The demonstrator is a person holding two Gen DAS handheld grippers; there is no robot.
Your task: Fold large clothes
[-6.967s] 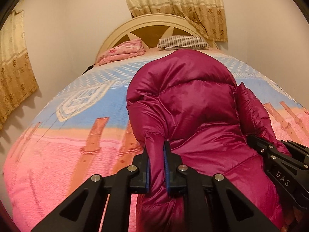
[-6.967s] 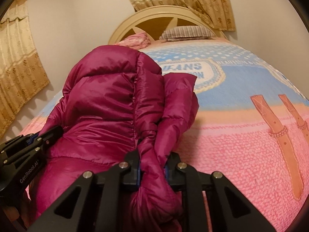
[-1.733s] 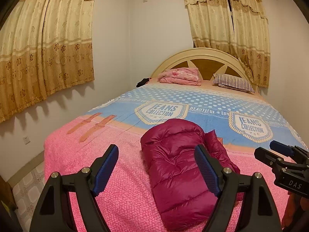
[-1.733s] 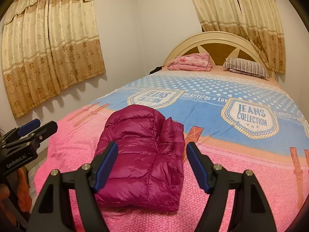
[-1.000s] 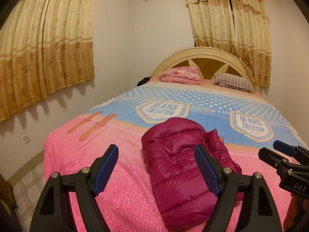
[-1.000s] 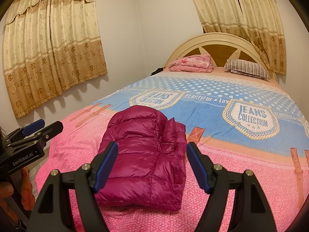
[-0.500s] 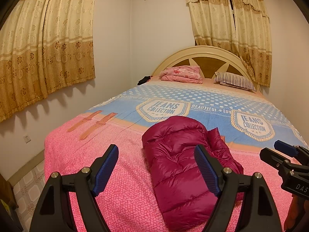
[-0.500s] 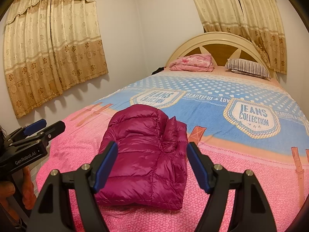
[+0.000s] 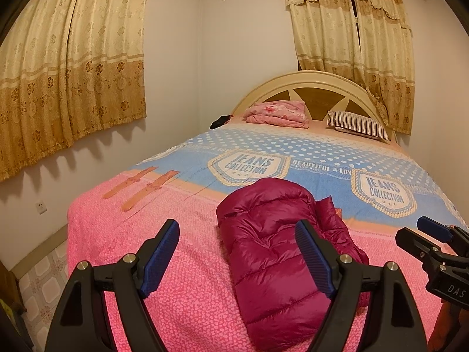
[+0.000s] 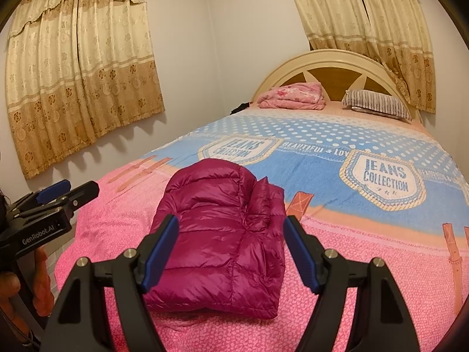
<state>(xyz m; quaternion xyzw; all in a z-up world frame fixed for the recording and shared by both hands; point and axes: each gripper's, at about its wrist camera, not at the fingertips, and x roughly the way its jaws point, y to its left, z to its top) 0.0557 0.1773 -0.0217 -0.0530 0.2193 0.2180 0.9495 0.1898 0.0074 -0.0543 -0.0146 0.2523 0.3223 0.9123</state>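
Note:
A magenta puffer jacket lies folded into a compact bundle on the pink end of the bedspread. My left gripper hovers short of it, jaws opening, nothing between the blue pads; the jacket lies farther off, behind the right finger. My right gripper is also held back from the bundle, open and empty. Each gripper appears at the edge of the other's view: the right gripper and the left gripper, held by a hand.
A folded pink blanket and a striped pillow lie at the cream headboard. Gold curtains hang on the left wall and behind the bed. Tiled floor runs along the bed's left side.
Seven seconds ago both grippers were shut on folds of the jacket, close up. Now they are open and drawn back, and the jacket lies folded. Nothing has visibly moved in the last second.

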